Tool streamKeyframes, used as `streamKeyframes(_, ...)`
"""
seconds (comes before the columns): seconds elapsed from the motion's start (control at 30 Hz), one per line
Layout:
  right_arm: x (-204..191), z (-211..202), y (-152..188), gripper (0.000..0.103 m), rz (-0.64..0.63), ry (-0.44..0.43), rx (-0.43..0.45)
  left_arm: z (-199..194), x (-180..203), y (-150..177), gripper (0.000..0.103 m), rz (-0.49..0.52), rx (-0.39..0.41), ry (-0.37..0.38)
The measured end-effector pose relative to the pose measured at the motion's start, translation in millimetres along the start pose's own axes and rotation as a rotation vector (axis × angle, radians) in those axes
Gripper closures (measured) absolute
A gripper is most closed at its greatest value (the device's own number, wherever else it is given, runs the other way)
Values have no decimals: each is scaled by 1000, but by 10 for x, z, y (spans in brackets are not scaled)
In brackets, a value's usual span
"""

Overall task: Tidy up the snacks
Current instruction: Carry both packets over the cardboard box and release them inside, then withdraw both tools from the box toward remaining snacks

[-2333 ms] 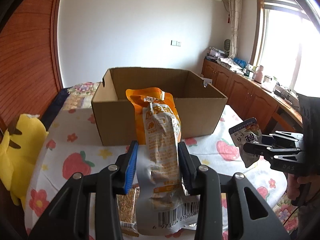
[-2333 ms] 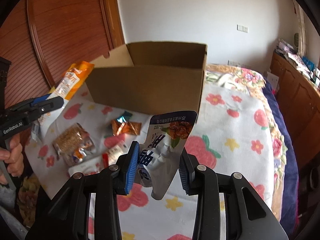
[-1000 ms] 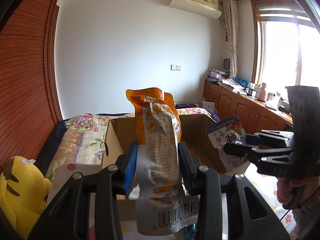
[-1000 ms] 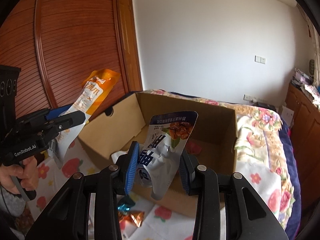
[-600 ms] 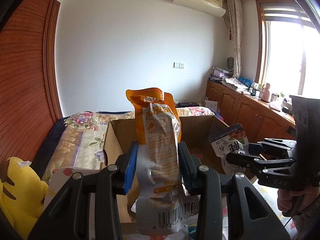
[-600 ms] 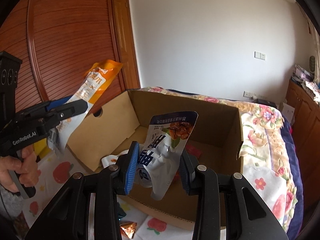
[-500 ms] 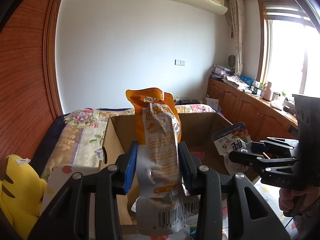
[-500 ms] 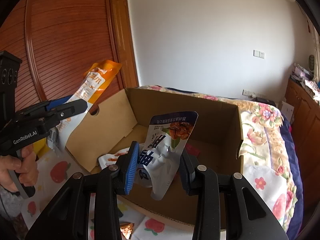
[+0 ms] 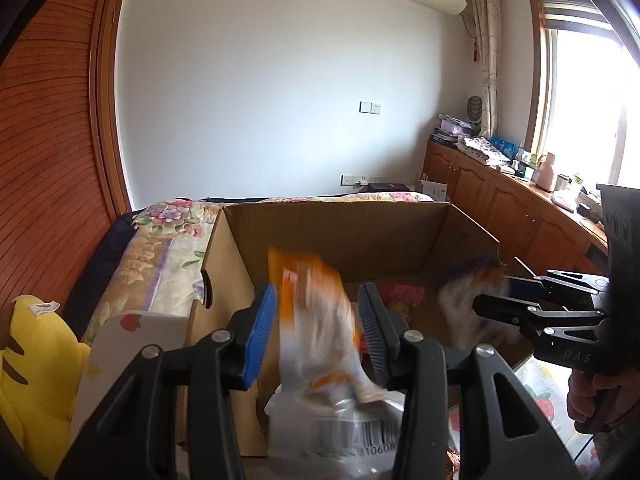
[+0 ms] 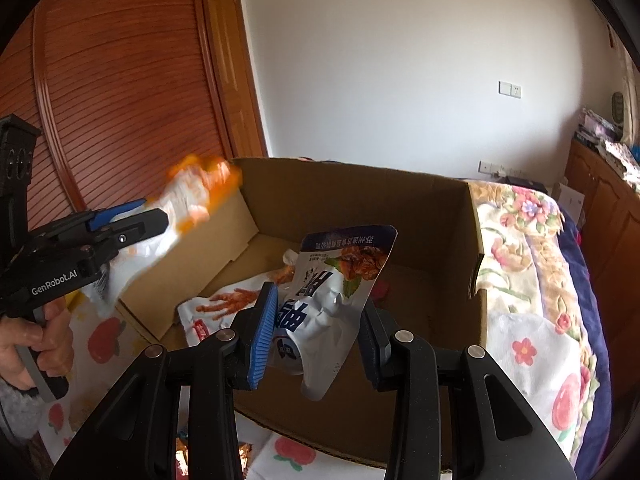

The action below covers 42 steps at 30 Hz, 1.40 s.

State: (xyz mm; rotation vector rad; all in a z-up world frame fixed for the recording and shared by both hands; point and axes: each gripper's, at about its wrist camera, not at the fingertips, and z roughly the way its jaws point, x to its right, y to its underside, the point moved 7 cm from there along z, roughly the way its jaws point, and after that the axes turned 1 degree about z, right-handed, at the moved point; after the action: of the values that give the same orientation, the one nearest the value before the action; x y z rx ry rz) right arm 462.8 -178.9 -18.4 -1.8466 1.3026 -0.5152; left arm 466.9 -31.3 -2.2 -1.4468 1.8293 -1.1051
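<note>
From the left wrist, the left gripper (image 9: 318,330) hangs over the near wall of the cardboard box (image 9: 340,232) on the bed (image 9: 168,236); its jaws are opening, and the orange snack packet (image 9: 316,328), motion-blurred, sits loose between the pads, clear of both. At the right, the right gripper (image 9: 496,300) reaches over the box with a blurred pouch at its tip. From the right wrist, the right gripper (image 10: 316,330) has its jaws part-closed, clamped on the blue-and-white pouch (image 10: 332,296) above the box interior, where a white packet (image 10: 224,308) lies on the floor.
</note>
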Motion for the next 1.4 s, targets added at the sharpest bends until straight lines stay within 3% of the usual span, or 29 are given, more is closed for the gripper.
streamKeyframes(0.13,-7,17,-4,58,-12,4,-8,-43,-15,-9,54,1,6,-3)
streamKeyframes(0.27,-22,-13,8,57,-16,4,-11,-128,-4,11,53,9,9,-4)
streamKeyframes(0.67,-312,-684,24,57,-33,-1,32,-733,-11,210,51,34,1,-12)
streamKeyframes(1.1,-769,-1203,578,56,-21,-8,-11,-1189,29,700,50,63,-60,3)
streamKeyframes(1.4,-964,-1167,1109,54,-22,-17,-84,-1178,-3,1251,49,61,-140,-4)
